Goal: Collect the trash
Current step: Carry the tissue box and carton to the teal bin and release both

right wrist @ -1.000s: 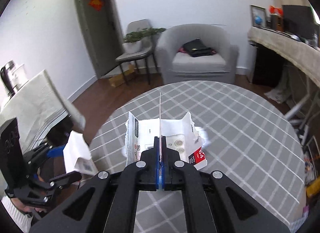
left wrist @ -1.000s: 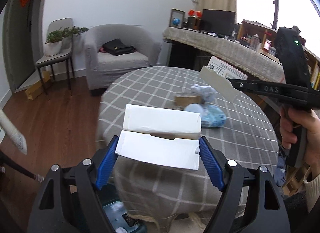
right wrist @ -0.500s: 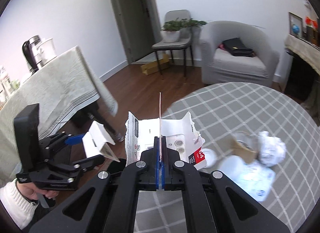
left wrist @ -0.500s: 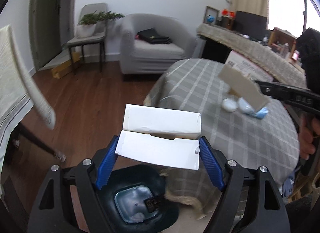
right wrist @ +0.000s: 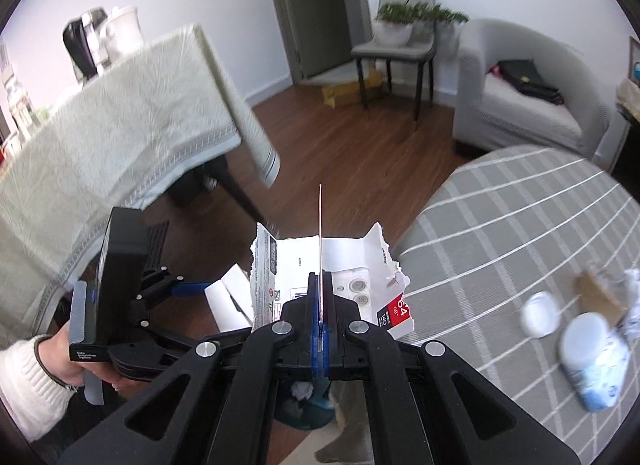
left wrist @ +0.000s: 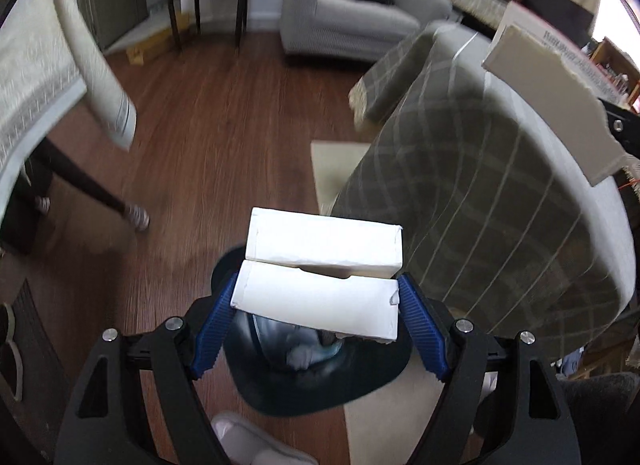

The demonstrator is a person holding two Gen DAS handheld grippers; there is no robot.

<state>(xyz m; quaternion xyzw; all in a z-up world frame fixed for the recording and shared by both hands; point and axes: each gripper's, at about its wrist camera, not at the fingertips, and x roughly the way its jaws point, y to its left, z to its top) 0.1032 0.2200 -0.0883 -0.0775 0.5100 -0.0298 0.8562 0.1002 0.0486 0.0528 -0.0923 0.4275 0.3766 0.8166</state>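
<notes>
Below, left claw (left wrist: 316,305) grips white box (left wrist: 320,265); right claw (right wrist: 320,321) pinches torn carton (right wrist: 332,265).

Two black two-finger tools with blue pads: the left tool (left wrist: 316,301) and the right tool (right wrist: 320,305). One plain white cardboard box (left wrist: 320,269) and one torn printed white carton with a red corner (right wrist: 332,277). One dark round trash bin (left wrist: 316,369) on the floor. Two cloth-covered counters: a grey checked one (right wrist: 520,225) at right, a pale green one (right wrist: 120,125) at far left. On the grey counter, four or so pieces of trash (right wrist: 580,317), too blurred to count surely. One grey armchair (right wrist: 520,97), one grey chair (right wrist: 396,45), one potted plant (right wrist: 412,21).
</notes>
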